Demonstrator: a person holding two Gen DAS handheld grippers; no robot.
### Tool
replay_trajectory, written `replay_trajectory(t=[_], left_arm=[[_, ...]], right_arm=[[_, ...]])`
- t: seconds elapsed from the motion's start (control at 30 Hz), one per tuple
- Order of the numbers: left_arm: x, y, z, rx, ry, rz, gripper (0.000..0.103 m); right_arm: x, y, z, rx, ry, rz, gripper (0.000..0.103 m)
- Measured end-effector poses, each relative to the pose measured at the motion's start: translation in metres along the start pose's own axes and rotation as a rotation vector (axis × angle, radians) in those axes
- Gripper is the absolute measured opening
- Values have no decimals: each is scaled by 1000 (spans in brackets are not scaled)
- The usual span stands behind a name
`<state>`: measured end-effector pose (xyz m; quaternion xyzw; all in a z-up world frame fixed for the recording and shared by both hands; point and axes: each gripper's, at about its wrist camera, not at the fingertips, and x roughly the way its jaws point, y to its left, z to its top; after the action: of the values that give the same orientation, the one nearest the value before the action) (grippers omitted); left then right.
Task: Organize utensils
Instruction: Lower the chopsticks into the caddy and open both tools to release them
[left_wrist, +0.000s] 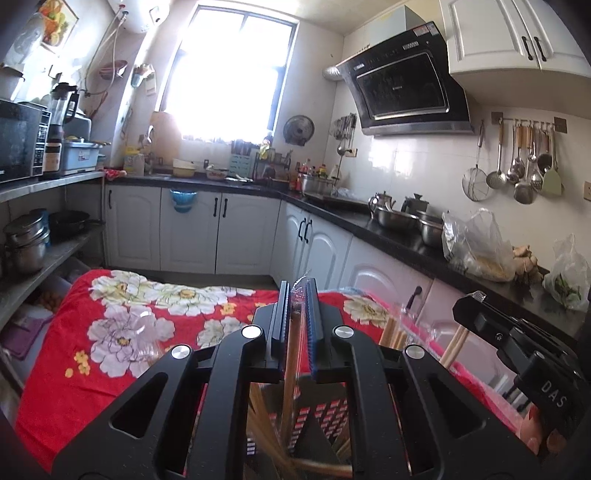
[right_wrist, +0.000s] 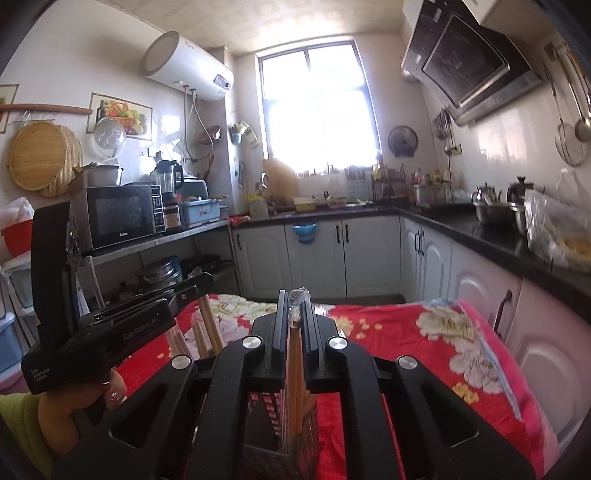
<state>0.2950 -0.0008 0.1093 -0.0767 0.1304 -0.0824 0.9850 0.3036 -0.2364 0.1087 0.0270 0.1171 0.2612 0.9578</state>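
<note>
My left gripper (left_wrist: 297, 291) is shut on a plastic-wrapped bundle of wooden chopsticks (left_wrist: 291, 354), held upright over a perforated holder (left_wrist: 325, 417) with a red and white pattern. My right gripper (right_wrist: 294, 301) is shut on another wrapped bundle of chopsticks (right_wrist: 295, 369), held upright over the same kind of perforated holder (right_wrist: 273, 417). The right gripper also shows in the left wrist view (left_wrist: 476, 299), and the left gripper shows in the right wrist view (right_wrist: 199, 282). More chopsticks (right_wrist: 207, 328) stand beneath the left gripper.
A table with a red flowered cloth (left_wrist: 122, 332) lies below both grippers. A black counter (left_wrist: 406, 236) with steel bowls and plastic bags runs along the right. Metal shelves (left_wrist: 55, 254) with pots and a microwave (right_wrist: 118, 216) stand on the left.
</note>
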Motion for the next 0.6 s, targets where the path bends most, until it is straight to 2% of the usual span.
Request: replay_trajectory(t=[0.2, 0.47, 0.53, 0.6], left_arm=[[-12, -1, -8, -3, 27, -7, 7], [-28, 0, -17, -10, 91, -17, 27], [-33, 0, -19, -14, 94, -17, 34], [-40, 2, -21, -19, 101, -23, 36]], right_arm=[[-8, -1, -8, 34, 40, 11, 7], [-15, -3, -15, 54, 102, -1, 13], [-18, -4, -16, 60, 116, 2, 20], [-20, -4, -18, 66, 128, -2, 23]])
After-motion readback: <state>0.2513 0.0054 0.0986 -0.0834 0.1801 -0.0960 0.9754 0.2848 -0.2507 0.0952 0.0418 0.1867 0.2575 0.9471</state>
